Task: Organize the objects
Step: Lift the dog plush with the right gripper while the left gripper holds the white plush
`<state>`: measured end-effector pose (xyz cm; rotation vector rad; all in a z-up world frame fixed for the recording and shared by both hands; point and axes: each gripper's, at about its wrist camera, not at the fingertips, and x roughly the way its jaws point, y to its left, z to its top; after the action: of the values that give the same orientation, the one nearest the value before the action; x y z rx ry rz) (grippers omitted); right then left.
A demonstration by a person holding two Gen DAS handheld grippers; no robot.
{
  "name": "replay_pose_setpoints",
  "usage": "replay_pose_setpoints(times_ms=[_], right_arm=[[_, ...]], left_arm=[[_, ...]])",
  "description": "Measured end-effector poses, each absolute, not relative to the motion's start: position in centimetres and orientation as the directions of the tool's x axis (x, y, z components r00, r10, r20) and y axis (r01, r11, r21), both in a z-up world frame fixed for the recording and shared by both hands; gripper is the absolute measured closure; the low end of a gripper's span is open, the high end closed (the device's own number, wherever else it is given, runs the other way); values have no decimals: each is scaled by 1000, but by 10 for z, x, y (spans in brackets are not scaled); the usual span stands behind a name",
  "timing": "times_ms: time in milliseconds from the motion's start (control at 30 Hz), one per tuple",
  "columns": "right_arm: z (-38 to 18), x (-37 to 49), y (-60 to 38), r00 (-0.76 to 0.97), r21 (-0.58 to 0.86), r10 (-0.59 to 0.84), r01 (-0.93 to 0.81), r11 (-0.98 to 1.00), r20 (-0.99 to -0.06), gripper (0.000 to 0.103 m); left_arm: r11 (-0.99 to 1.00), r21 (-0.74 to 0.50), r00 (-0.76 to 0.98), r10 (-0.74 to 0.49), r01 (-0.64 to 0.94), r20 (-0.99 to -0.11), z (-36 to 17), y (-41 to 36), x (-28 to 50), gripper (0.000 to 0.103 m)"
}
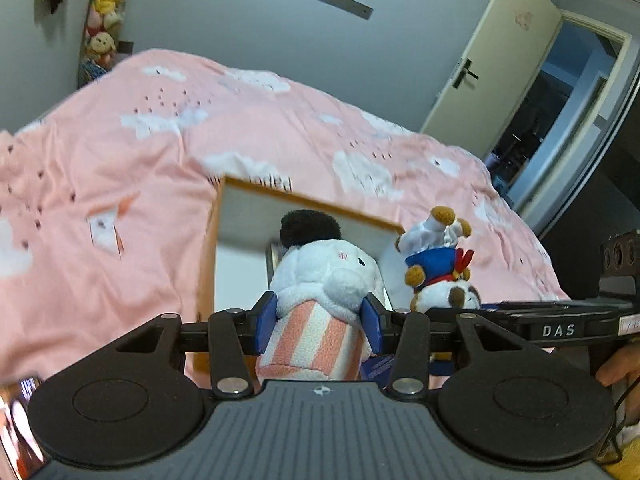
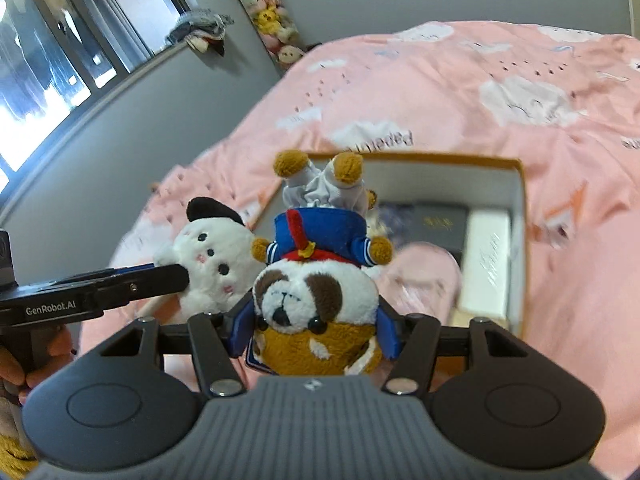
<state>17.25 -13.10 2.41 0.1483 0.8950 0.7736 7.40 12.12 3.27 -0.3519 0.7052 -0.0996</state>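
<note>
Both tongs pinch soft toys just short of the box (image 2: pixel 520 240) ahead: the left gripper (image 1: pixel 318 322) squeezes the white plush (image 1: pixel 328 280), the right gripper (image 2: pixel 316 330) the upside-down dog plush (image 2: pixel 316 296), whose squashy head could slip free.

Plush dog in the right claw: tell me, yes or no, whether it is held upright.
No: the plush dog hangs head-down in the right claw, its feet pointing up toward the open box.
</note>
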Motion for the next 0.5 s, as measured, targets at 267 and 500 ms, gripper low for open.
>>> replay_pose_setpoints(times_ms=[267,500], right_arm=[[4,240,-98,311,542,700,-462,702,-642,41],[-47,282,-70,167,627,704,-348,697,-690,42]], left_arm=[[926,-338,743,-106,-168,-661,27,134,138,52],[938,-233,693,12,-258,-721,-11,127,166,52]])
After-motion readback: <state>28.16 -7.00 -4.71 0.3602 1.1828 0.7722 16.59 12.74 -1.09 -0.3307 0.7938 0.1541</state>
